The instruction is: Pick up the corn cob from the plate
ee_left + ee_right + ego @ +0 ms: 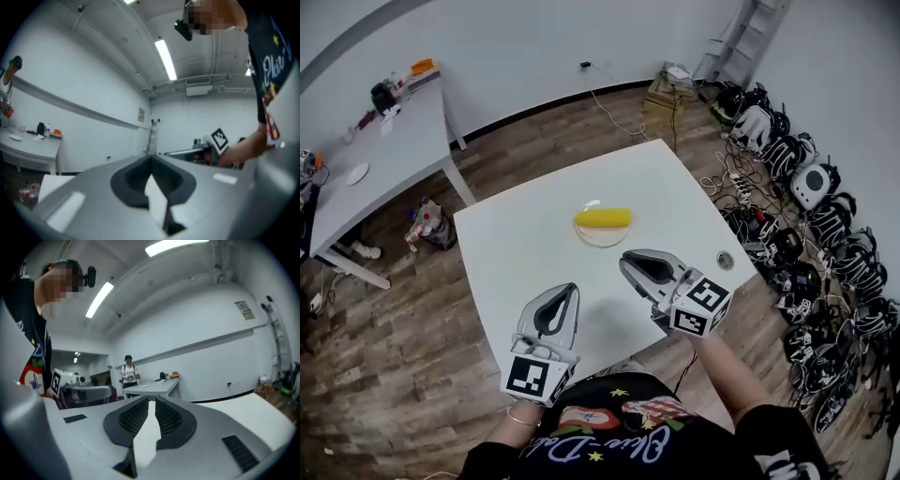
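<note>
A yellow corn cob [603,217] lies across a small white plate [602,238] near the middle of the white table [516,253]. My left gripper [569,288] hovers over the table's near edge, below and to the left of the plate, jaws shut and empty. My right gripper [624,262] is closer, just below and right of the plate, pointing up-left, also shut with nothing in it. Neither touches the corn. The left gripper view shows its closed tips [151,159] against the wall; the right gripper view shows closed tips [152,399] over the white tabletop. Neither gripper view shows the corn.
A round grommet hole [725,261] sits by the table's right edge. A second white table [384,159] with small items stands at the back left. Headsets and cables [811,225] line the floor on the right. A person [127,371] stands by the far table.
</note>
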`<state>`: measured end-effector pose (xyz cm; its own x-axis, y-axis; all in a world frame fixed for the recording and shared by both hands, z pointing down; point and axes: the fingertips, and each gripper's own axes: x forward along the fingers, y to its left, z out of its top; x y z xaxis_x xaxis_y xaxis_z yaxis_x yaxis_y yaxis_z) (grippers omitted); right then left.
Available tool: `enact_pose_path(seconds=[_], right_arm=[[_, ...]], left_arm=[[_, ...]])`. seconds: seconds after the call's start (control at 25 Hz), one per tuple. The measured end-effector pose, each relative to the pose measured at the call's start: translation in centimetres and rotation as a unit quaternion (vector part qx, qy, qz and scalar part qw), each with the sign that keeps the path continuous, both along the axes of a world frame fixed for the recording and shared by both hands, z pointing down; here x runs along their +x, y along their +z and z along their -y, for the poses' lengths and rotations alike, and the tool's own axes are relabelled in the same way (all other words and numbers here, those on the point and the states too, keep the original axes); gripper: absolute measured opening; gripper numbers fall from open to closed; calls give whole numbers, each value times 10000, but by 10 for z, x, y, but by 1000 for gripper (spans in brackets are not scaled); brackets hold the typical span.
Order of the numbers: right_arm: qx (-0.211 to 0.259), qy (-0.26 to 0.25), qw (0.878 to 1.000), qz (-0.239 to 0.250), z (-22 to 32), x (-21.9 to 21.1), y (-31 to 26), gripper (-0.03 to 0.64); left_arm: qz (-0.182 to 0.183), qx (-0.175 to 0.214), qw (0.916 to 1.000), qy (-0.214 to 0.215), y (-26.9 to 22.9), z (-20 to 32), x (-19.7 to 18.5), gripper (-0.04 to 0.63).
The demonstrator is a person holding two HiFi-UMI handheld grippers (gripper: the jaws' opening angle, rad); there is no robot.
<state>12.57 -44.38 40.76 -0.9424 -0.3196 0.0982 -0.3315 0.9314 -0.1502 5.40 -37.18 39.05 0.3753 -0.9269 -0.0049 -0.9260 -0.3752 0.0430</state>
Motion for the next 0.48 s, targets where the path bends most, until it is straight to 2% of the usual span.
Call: enact_pose_path(seconds=[0.04, 0.12, 0.24, 0.36, 0.48], right_arm=[[280, -199, 9988, -357, 17, -6, 6, 24], [890, -608, 9886, -1055, 50, -21, 18, 39], [1352, -1218, 9611, -2076, 95, -48, 50, 161], [1383, -1788, 9209, -3177, 130, -70, 100, 237], [1151, -2313, 8718, -4162, 149, -79, 152, 300]], left_arm=[[7, -36, 9999, -159, 1, 5, -5, -3], [7, -87, 9988, -485, 1, 13, -17, -3], [-46, -89, 9943, -1062, -1, 21, -38, -3], [-18, -75, 9899, -1415, -3, 28, -53, -3], [59, -243, 9847, -1727, 2, 28, -66, -3]])
